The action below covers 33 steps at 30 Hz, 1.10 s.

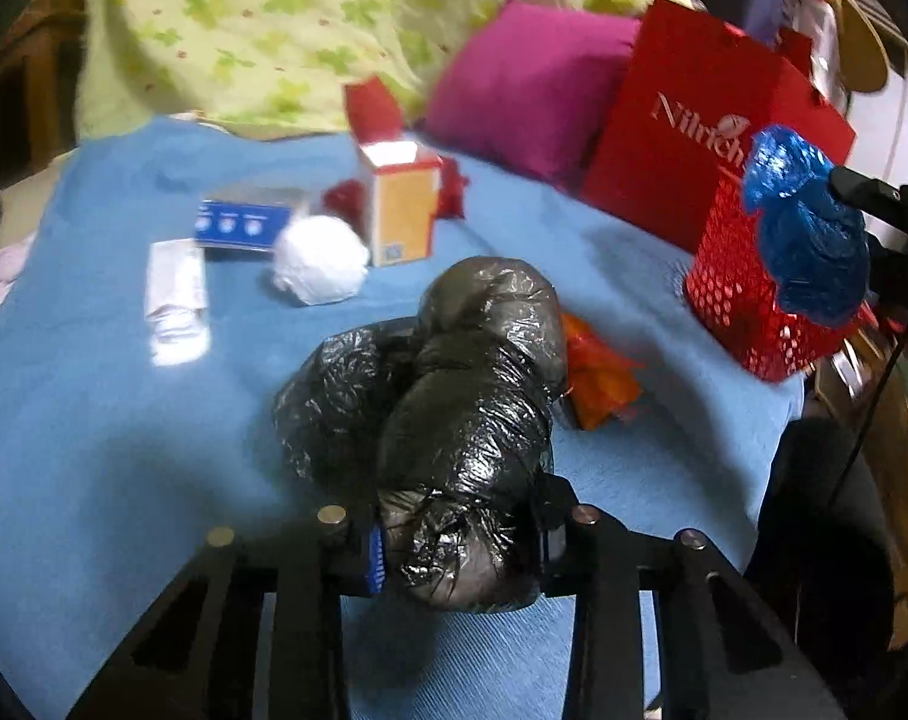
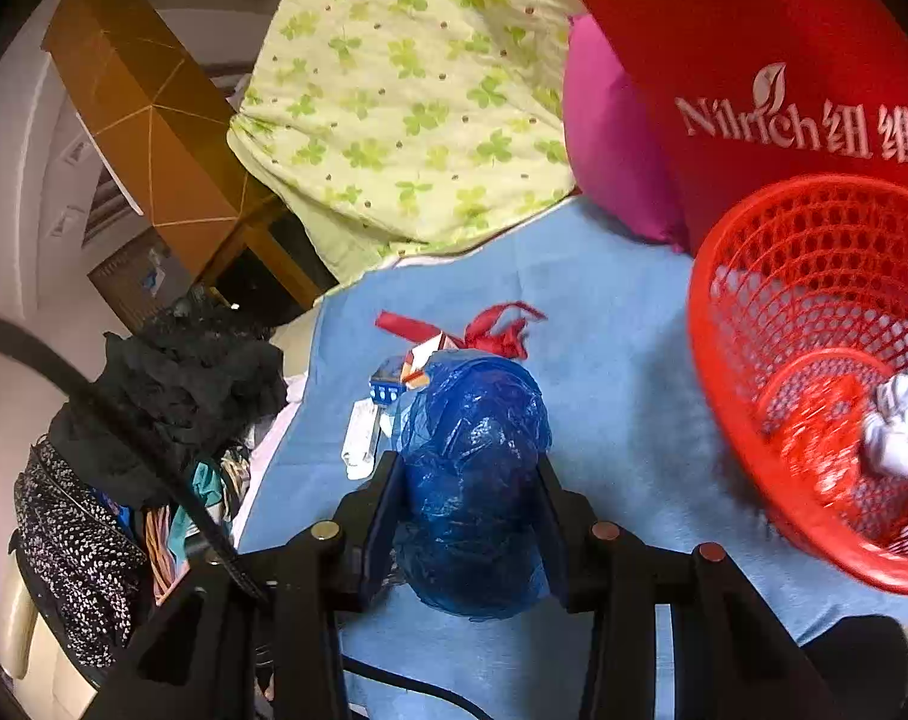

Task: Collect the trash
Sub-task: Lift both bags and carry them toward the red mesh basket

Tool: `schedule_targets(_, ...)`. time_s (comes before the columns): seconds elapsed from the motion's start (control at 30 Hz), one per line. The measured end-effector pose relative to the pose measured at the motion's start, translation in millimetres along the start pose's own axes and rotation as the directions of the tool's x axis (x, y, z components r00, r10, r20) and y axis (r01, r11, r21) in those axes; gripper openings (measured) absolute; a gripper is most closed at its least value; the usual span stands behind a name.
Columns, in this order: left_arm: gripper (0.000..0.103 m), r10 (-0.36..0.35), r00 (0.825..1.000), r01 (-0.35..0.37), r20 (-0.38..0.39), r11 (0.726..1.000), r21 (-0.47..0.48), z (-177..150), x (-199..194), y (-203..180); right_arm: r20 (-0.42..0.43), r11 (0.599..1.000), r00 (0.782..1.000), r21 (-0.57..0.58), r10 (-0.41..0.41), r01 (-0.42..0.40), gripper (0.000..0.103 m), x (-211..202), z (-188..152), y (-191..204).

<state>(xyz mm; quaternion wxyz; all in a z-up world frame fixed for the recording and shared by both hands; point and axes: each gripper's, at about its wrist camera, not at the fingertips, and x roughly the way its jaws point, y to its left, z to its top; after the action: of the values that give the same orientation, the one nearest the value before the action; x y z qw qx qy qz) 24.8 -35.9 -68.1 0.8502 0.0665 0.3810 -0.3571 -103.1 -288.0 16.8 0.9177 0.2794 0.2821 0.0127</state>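
On the blue bed sheet [image 1: 93, 420], my left gripper [image 1: 463, 540] is shut on a crumpled black plastic bag [image 1: 454, 396] that bulges out ahead of the fingers. My right gripper [image 2: 469, 510] is shut on a crumpled blue plastic bag [image 2: 478, 450], held just left of the red mesh basket [image 2: 700, 324]. The left wrist view shows that blue bag [image 1: 808, 234] in front of the basket [image 1: 730, 300]. A white paper wad [image 2: 892, 426] lies inside the basket. Loose on the sheet are a white paper ball [image 1: 318, 258], an open orange carton [image 1: 402, 210], a blue box [image 1: 243, 222], a white packet [image 1: 174, 306] and an orange wrapper [image 1: 598, 378].
A red paper bag [image 1: 694, 120] and a magenta pillow [image 1: 532, 84] stand behind the basket. A green-patterned quilt [image 1: 309, 18] is heaped at the back. Red ribbon [image 2: 502, 330] lies by the carton. Dark clothes [image 2: 171, 396] pile up off the bed's left edge.
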Motion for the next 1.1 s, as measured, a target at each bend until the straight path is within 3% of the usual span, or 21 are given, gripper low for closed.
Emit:
schedule_targets(0.07,0.036,0.069,0.997,-0.070,0.015,0.997,0.018,-4.0,-7.9,-12.4,0.022,1.000,1.000,-0.018,-0.006,0.006,0.044,-11.3,1.4,1.2)
schedule_targets(0.33,0.036,0.174,0.978,-0.173,0.114,0.985,-0.020,12.3,-64.7,-51.2,0.098,0.999,0.995,-0.053,0.002,0.004,0.044,-53.6,5.2,2.0)
schedule_targets(0.53,0.036,0.263,0.939,-0.268,0.220,0.963,-0.008,45.4,-108.5,-94.8,0.160,0.998,0.987,-0.059,0.031,-0.021,0.044,-82.2,9.2,4.8)
schedule_targets(0.87,0.037,0.404,0.850,-0.443,0.337,0.896,0.043,76.4,-148.5,-171.1,0.265,0.996,0.963,-0.093,0.042,-0.018,0.044,-130.6,10.7,5.6)
schedule_targets(1.1,0.037,0.416,0.833,-0.467,0.363,0.882,0.061,82.6,-158.9,-201.6,0.326,0.994,0.944,-0.107,0.045,-0.011,0.044,-155.8,7.7,5.7)
